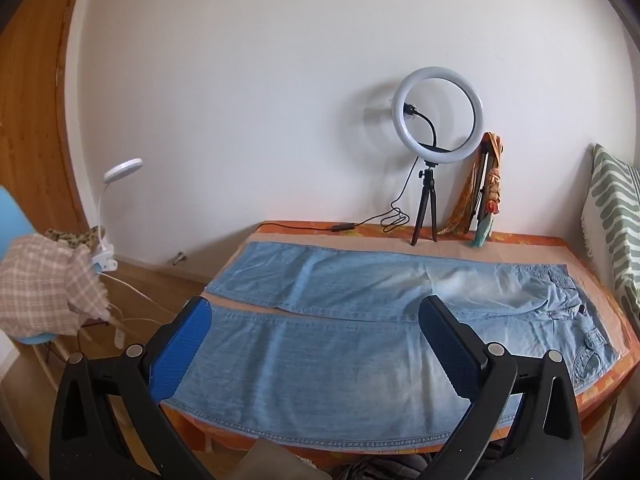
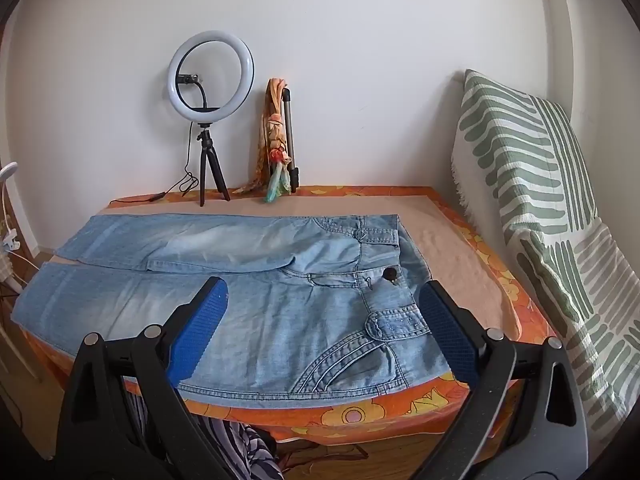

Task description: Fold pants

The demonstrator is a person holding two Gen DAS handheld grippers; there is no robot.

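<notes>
Here the pants (image 1: 360,340) lie flat across the worktop (image 1: 600,396), mid-frame. Left tool (image 1: 320,344) and right tool (image 2: 320,320) hover at lower frame, both spread wide, gripping nothing.

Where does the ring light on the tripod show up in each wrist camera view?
Left wrist view: the ring light stands right of centre, against the wall beyond the jeans.
Right wrist view: the ring light stands upper left, at the table's far edge.
Shared landmark: the orange scarf bundle just right of it.
</notes>
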